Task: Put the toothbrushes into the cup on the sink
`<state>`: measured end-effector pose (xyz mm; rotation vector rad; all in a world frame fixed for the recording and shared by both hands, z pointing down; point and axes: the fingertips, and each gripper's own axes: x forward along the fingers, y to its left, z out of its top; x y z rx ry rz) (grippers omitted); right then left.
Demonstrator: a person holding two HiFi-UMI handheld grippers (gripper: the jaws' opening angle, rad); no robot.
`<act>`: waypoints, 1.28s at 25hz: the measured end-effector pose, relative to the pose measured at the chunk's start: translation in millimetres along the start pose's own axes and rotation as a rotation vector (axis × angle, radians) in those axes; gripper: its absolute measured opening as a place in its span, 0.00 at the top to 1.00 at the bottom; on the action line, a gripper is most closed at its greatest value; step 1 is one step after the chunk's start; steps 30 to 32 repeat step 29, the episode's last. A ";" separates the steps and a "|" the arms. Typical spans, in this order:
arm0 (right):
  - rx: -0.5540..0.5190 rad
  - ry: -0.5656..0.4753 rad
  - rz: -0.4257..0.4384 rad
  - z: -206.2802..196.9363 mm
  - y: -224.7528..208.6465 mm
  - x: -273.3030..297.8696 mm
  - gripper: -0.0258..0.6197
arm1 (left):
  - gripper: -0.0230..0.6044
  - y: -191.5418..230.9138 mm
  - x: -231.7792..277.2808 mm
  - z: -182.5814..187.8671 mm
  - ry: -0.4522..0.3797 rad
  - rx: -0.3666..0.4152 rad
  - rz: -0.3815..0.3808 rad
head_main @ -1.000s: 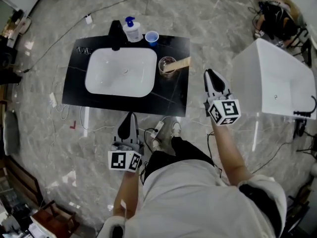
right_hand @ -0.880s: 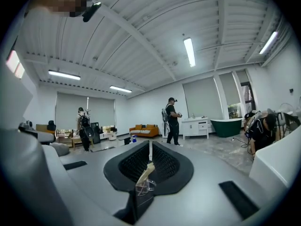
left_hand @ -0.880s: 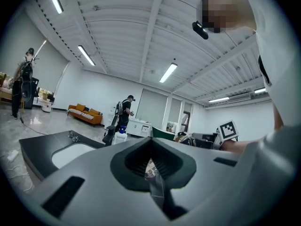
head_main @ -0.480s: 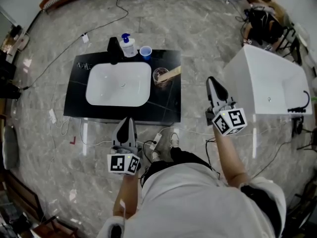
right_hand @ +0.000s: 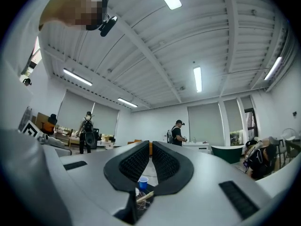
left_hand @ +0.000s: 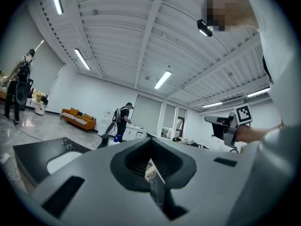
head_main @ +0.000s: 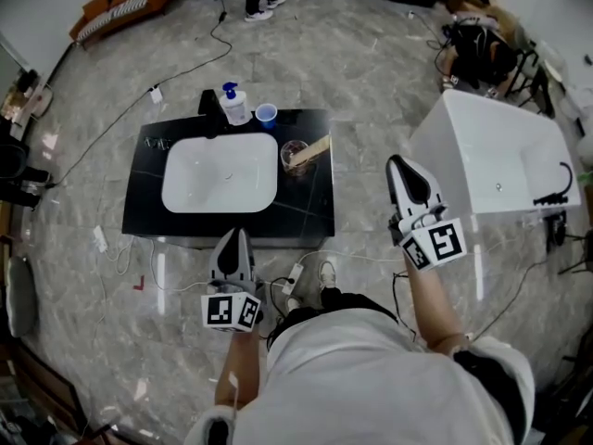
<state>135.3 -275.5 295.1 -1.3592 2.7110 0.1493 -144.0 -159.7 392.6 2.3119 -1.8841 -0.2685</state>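
The right gripper [head_main: 398,162] has its fingers [right_hand: 134,163] pressed together, with only a thin slit between the ribbed pads and nothing held. The left gripper [head_main: 233,235] is the same: its fingers [left_hand: 170,165] are drawn in narrow and are empty.

Neither pair touches the task's things. The toothbrushes [head_main: 317,147] stand in the clear cup [head_main: 293,155], well apart from both grippers. In the head view the cup lies at about 9 o'clock from the right fingertips and at about 1 o'clock from the left ones. The tan handles lean over the cup's rim toward 2 o'clock. In each gripper view the cup and handles show small through the slit, far beyond the pads.

The cup stands on the black bench [head_main: 310,207], just beside the white sink [head_main: 220,171] at the sink's 2 o'clock corner. At the cup's 11 o'clock, along the bench's far edge, are a small blue cup [head_main: 266,113], a pump bottle [head_main: 233,106] with a blue head, and a black tap [head_main: 211,104]. The bottle's label is too small to read.

The cube [head_main: 435,245] on the right gripper and the cube [head_main: 231,311] on the left one carry black-and-white square markers, patterns rather than letters.

At 3 o'clock from the bench stands a white bathtub [head_main: 491,156]. Cables [head_main: 185,68] trail over the grey marble floor [head_main: 371,72].
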 end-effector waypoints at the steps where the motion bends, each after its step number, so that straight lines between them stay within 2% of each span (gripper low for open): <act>1: 0.001 -0.002 0.005 1.7 2.2 -2.3 0.89 | 0.96 -1.8 1.7 1.9 -0.004 0.001 -0.009; 8: -0.008 0.007 0.018 4.0 23.3 -18.2 0.89 | 0.96 -10.1 -7.0 15.8 -0.012 0.015 -0.029; 20: 0.014 0.022 0.052 4.0 79.2 -38.2 0.89 | 0.96 10.5 -53.8 -3.5 0.001 -0.001 -0.034; 32: 0.058 0.004 0.037 13.4 90.0 -58.8 0.89 | 0.96 7.4 -55.1 -8.0 0.010 -0.016 -0.058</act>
